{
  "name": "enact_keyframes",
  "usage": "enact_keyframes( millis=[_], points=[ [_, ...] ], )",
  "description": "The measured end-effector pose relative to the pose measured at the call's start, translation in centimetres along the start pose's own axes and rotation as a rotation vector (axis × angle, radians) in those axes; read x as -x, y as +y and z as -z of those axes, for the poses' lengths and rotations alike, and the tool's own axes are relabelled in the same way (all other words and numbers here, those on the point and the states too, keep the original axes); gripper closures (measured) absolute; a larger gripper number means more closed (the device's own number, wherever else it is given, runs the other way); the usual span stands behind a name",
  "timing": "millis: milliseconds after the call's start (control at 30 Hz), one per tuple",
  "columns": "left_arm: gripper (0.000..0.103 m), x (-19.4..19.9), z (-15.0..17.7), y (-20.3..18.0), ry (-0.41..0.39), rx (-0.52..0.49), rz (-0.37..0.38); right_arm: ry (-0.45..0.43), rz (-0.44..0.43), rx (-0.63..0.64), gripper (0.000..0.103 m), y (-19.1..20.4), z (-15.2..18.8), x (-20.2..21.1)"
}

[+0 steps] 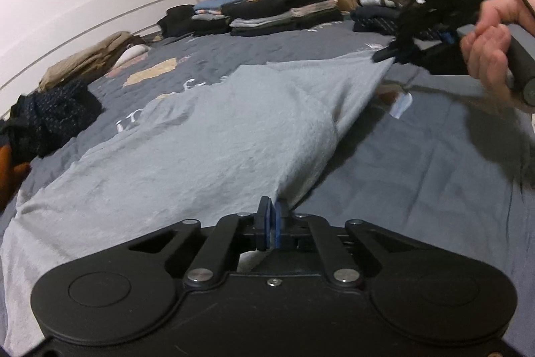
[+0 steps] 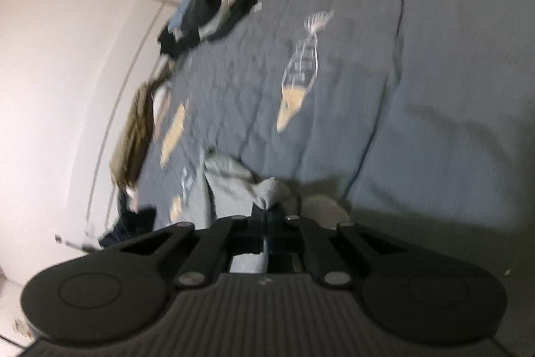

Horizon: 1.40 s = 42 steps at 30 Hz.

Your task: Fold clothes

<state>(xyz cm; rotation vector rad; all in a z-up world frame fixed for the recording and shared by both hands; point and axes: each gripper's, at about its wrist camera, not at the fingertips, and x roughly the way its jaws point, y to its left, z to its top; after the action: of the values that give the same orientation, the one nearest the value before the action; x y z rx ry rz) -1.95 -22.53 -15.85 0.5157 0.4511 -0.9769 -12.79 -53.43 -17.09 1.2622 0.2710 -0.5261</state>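
Fabric of a light grey cotton T-shirt (image 1: pixel 200 136) lies spread on the slate-blue quilted bedspread (image 1: pixel 418 173), its long axis running from the left gripper (image 1: pixel 273 213) away toward the right gripper (image 1: pixel 384 56). Each gripper's fingers are pressed together on one corner of the shirt's raised edge. Beyond the fingers sit stacks of folded dark clothes (image 1: pixel 277 9).

left gripper (image 1: pixel 273 216): jaws closed, level | right gripper (image 1: pixel 384 54): jaws closed, raised, tilted, gripped by hand (image 1: pixel 491 56)
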Motion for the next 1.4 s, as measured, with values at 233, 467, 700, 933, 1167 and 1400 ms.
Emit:
enact_keyframes(
  millis=[233,467,700,933,1167,1400],
  points=[
    [0.098,-0.2,0.1,0.7,0.036,0.038,0.007,0.031,0.074,-0.037,0.102,-1.4,-0.6,-0.1],
    [0.092,1.0,-0.6,0.4,0.005,0.077,0.038,0.108,0.094,0.044,0.092,0.0,-0.8,1.4],
    [0.063,2.1,-1.1,-0.5,-0.055,0.075,0.051,0.158,-0.063,0.076,0.052,1.9,0.1,1.9],
    [0.062,1.6,-0.9,-1.0,-0.035,0.059,0.048,0.307,-0.078,0.013,0.050,1.5,1.4,-0.4],
    [0.059,1.5,-0.8,-0.8,-0.032,0.069,0.041,0.345,0.010,-0.028,0.050,0.7,2.0,-2.7],
    [0.058,1.4,-0.8,-0.8,-0.026,0.072,0.037,0.335,0.050,-0.032,0.087,-0.1,2.3,-3.1]
  ],
)
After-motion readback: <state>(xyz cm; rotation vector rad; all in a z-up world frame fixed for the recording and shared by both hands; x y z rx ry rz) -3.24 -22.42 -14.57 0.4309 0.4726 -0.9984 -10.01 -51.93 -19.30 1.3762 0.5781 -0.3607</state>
